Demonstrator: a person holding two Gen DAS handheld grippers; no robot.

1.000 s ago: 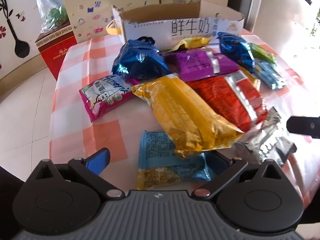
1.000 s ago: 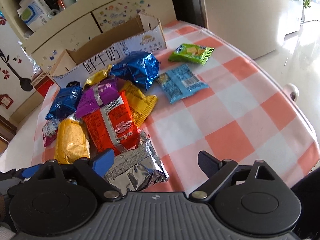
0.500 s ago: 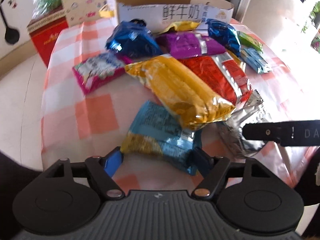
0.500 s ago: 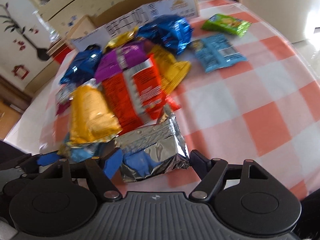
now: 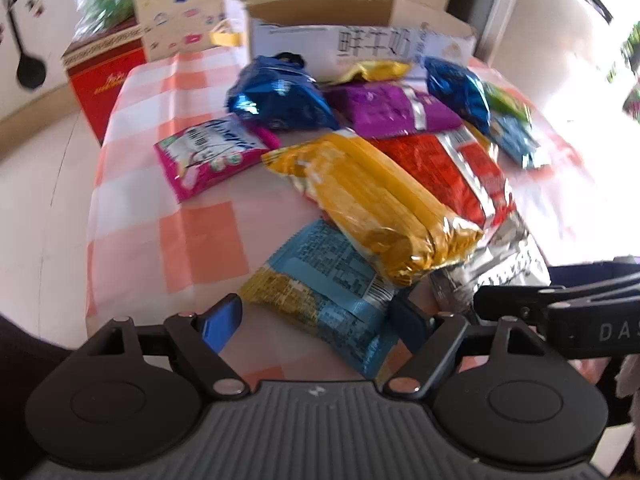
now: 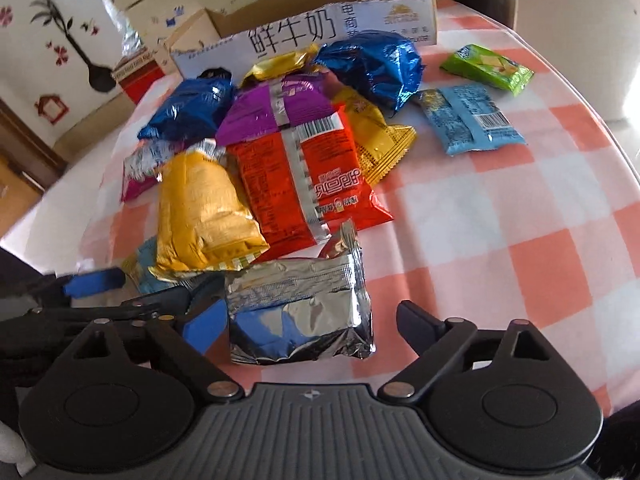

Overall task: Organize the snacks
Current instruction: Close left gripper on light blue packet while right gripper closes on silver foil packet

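Left tool [image 5: 316, 322] jaws parted, just reopening, straddling light-blue and yellow foil snack packet [image 5: 336, 288] at lower centre, pads clear, right tool [image 6: 308, 324] jaws wide, just reopening, around crinkled silver foil packet [image 6: 298, 312], on checked orange-white bench [image 6: 520, 248].

Two wrist fisheye views, each low and close above the checked surface [image 5: 132, 184], both tilted steeply down toward the carton [image 6: 304, 32], left view from the left, sharing the snack pile [image 6: 296, 176].

The silver packet [image 6: 298, 312] and the yellow packet [image 5: 384, 208] are of glossy crinkled foil, the box [image 6: 320, 24] is matt cardboard, and the tabletop [image 6: 500, 248] wears smooth checked cloth.
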